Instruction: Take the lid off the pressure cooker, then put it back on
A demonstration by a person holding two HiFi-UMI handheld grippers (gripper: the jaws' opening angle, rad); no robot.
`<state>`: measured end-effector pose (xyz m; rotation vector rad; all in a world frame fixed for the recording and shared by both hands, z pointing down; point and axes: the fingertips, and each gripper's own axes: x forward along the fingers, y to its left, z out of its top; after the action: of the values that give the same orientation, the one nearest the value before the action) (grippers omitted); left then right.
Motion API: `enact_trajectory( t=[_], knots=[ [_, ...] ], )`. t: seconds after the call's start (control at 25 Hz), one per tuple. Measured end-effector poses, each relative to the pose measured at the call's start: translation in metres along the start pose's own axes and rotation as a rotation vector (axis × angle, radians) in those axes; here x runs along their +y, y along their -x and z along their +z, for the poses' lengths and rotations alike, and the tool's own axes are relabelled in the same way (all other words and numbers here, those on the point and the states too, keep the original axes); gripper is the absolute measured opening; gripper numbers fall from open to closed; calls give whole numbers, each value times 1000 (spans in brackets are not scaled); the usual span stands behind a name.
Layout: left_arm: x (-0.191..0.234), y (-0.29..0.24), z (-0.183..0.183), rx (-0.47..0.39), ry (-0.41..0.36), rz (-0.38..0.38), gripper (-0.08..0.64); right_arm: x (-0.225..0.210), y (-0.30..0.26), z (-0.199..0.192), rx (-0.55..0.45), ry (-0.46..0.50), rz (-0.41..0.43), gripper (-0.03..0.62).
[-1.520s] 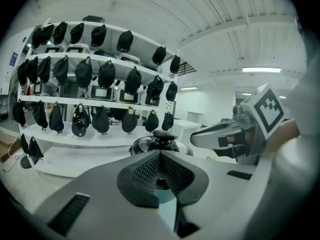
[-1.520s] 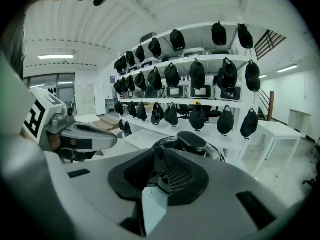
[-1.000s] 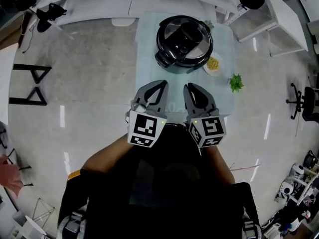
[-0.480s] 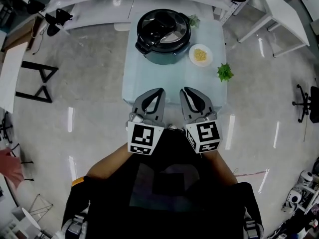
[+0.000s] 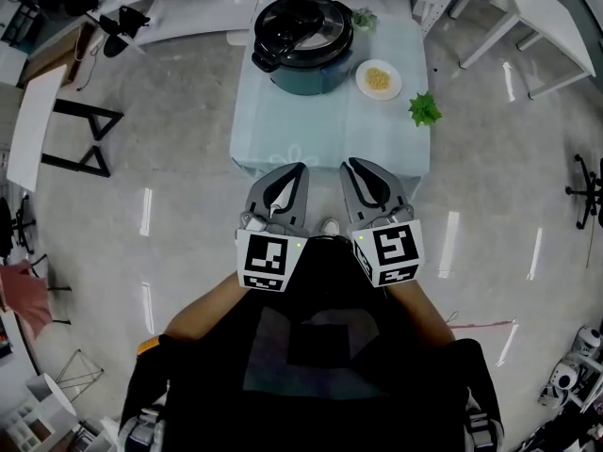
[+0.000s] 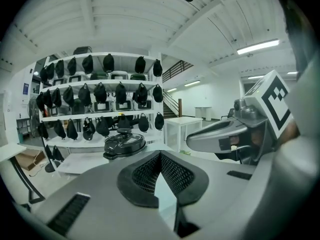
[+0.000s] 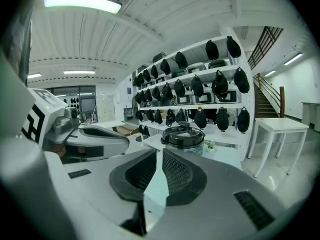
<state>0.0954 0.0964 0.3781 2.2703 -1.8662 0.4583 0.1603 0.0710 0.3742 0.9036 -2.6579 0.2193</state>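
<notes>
The pressure cooker (image 5: 301,31) stands at the far end of a pale blue table (image 5: 330,135), its black lid (image 5: 303,19) sitting on it. It also shows far ahead in both gripper views, as the cooker (image 6: 125,144) and the cooker (image 7: 184,136). My left gripper (image 5: 301,167) and right gripper (image 5: 347,162) are held side by side close to my body, short of the table's near edge and well away from the cooker. On each, the jaws meet at the tips with nothing between them, as seen at the left gripper (image 6: 160,154) and the right gripper (image 7: 161,152).
A white plate of yellow food (image 5: 378,79) and a green sprig (image 5: 425,111) lie on the table right of the cooker. White shelves with several black items (image 6: 100,94) stand behind it. A white side table (image 5: 528,26) is at right, a black trestle frame (image 5: 80,135) at left.
Both grippers have drawn back together from over the table's front part to short of its near edge. The table and cooker sit higher and farther off in the head view. Jaws unchanged.
</notes>
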Motion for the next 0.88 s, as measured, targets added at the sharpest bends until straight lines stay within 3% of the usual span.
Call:
enact_trajectory(
  t=[0.52, 0.88],
  knots=[
    [39, 25, 1, -17, -1, -21, 7, 44, -15, 17, -1, 1, -39, 51],
    [54, 21, -1, -31, -4, -60, 8, 50, -30, 21, 13, 3, -81, 51]
  ],
)
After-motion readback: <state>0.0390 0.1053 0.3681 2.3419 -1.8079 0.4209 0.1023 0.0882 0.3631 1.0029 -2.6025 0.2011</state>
